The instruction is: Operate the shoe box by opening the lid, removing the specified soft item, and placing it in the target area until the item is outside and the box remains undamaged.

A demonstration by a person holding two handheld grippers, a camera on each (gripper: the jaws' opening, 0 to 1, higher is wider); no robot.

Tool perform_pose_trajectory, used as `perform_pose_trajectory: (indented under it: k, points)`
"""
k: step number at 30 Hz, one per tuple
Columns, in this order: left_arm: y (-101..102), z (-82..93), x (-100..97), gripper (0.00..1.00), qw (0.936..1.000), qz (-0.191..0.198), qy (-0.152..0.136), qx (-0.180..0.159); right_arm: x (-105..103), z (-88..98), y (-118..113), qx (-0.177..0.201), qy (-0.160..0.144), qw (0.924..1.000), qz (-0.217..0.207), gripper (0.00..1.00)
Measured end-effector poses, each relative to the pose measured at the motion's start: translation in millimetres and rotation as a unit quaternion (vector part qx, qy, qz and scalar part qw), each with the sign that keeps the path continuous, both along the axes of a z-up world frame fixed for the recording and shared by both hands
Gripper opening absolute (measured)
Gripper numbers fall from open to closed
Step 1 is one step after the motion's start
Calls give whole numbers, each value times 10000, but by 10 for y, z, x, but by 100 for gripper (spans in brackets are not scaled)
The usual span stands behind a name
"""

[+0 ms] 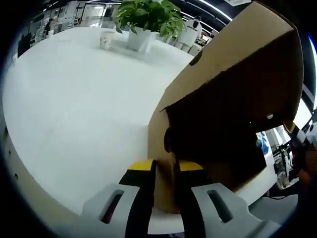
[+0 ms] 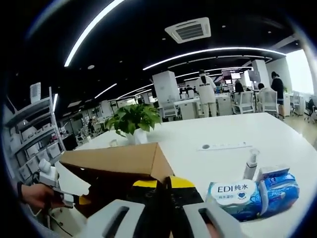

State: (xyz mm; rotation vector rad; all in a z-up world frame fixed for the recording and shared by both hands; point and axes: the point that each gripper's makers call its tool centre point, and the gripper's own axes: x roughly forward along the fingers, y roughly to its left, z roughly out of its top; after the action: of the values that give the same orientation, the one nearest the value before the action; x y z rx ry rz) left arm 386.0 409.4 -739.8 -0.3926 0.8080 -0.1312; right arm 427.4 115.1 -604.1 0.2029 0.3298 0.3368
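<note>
1. Nearest my lens in the left gripper view, my left claw (image 1: 166, 191) was clamped on the cardboard edge of the shoe box (image 1: 233, 99), its black jaws pressed against either side of the brown wall, with yellow tips just behind.
2. White desk (image 1: 74, 109) spread widest in that view, running away to the far rim under everything else.
3. That box loomed next in size, tilted up over the desk, its dark inside facing me and its outer brown face catching the light; I could not make out what lay within.
4. My right claw (image 2: 166, 198), in the right gripper view, was closed on the box's lid (image 2: 114, 159), jaws drawn together at the lid's near corner, the flap raised and roughly level above the shadowed interior.
5. Beyond the lid a potted plant (image 2: 132, 119) stood on the desk in its white pot, and in the left gripper view it sat at the far side beside a paper cup (image 1: 106, 38).
6. Right of my right claw lay a blue-and-white pack of wipes (image 2: 252, 194), with a small clear spray bottle (image 2: 251, 163) upright just behind it.
7. At the left edge of the right gripper view a hand (image 2: 37, 196) gripped the other tool near the box's side.
8. Farther off, a person (image 2: 204, 91) stood among office desks under a ceiling vent (image 2: 190, 29).
</note>
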Motion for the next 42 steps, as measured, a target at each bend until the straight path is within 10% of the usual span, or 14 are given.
perform_pose_trajectory:
  k: [42]
  points:
    - [271, 410, -307, 15, 9960, -317, -644, 541, -493, -804, -41, 105, 1091, 9939, 136, 0]
